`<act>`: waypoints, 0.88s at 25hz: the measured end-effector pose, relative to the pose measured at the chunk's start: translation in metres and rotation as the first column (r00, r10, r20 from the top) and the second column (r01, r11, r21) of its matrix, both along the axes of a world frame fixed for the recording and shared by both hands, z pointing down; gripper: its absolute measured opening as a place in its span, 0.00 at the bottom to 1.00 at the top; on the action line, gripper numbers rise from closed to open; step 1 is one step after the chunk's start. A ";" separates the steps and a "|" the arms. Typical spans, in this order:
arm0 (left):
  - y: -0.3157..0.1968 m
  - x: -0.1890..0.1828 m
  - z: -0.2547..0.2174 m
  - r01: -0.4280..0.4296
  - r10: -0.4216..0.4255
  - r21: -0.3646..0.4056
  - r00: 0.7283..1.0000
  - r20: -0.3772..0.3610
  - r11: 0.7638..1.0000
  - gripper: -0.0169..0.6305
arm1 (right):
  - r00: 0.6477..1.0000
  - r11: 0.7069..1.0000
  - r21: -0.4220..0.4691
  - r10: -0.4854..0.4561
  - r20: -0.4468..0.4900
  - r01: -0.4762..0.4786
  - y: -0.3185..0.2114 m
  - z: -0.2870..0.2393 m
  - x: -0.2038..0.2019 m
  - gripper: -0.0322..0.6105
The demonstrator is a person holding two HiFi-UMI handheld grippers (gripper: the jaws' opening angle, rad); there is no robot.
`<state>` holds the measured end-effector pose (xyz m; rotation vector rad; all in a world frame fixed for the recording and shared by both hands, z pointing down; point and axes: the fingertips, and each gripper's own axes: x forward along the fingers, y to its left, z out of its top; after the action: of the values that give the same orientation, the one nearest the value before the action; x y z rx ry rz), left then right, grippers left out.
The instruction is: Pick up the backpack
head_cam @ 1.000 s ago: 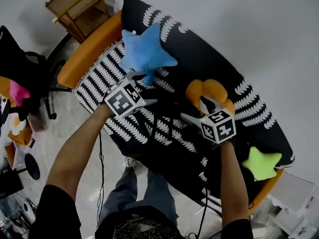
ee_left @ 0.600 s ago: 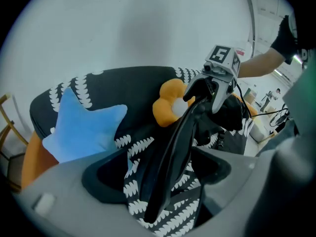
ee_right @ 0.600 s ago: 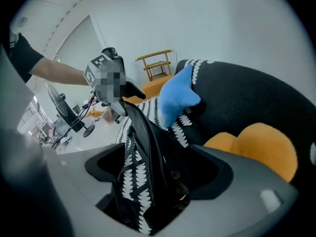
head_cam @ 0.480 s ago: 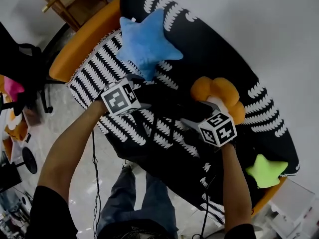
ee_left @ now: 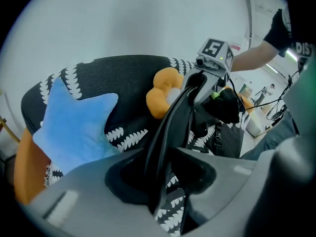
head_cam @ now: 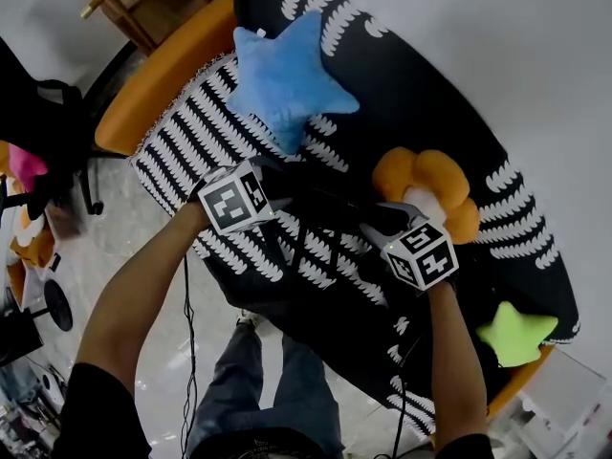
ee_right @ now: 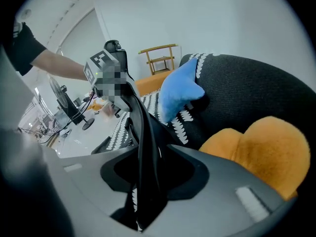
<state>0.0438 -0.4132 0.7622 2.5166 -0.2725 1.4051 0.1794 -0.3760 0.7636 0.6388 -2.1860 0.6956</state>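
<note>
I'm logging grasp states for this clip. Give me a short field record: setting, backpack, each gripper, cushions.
setting: sofa with a black-and-white patterned cover
backpack: black, lying on the seat between the two grippers
strap: black, stretched from one gripper to the other
left gripper: fingers closed on the strap
right gripper: fingers have just been closing, now on the strap
cushions: blue star cushion, orange flower cushion, green star cushion
</note>
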 end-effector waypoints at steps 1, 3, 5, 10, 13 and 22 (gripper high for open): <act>0.001 0.000 -0.001 0.004 -0.004 0.000 1.000 0.003 1.000 0.23 | 1.000 1.000 0.007 0.002 -0.004 -0.002 0.000 0.000 0.000 0.25; 0.002 0.002 -0.003 0.012 -0.012 0.006 1.000 0.006 1.000 0.16 | 1.000 1.000 0.016 0.001 -0.020 -0.001 0.000 -0.001 0.001 0.15; 0.003 0.004 -0.009 0.017 -0.017 0.018 1.000 0.003 1.000 0.13 | 0.999 1.000 0.022 0.003 -0.033 -0.002 0.000 -0.006 0.001 0.14; 0.005 0.006 -0.032 0.030 -0.030 0.021 1.000 -0.004 0.999 0.11 | 0.999 0.999 0.036 0.019 -0.034 -0.018 -0.003 -0.030 0.004 0.13; 0.004 0.002 -0.055 0.054 -0.054 0.024 0.999 0.004 0.998 0.11 | 0.999 0.998 0.056 0.011 -0.033 -0.009 -0.011 -0.051 0.002 0.13; -0.005 -0.029 -0.151 0.151 -0.153 0.114 0.988 0.004 0.982 0.11 | 0.998 0.988 0.142 -0.061 -0.003 0.061 -0.033 -0.140 -0.027 0.13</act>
<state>0.0150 -0.4181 0.6108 2.5152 -0.5494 1.3817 0.1525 -0.4093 0.6231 0.6410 -2.2615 0.5120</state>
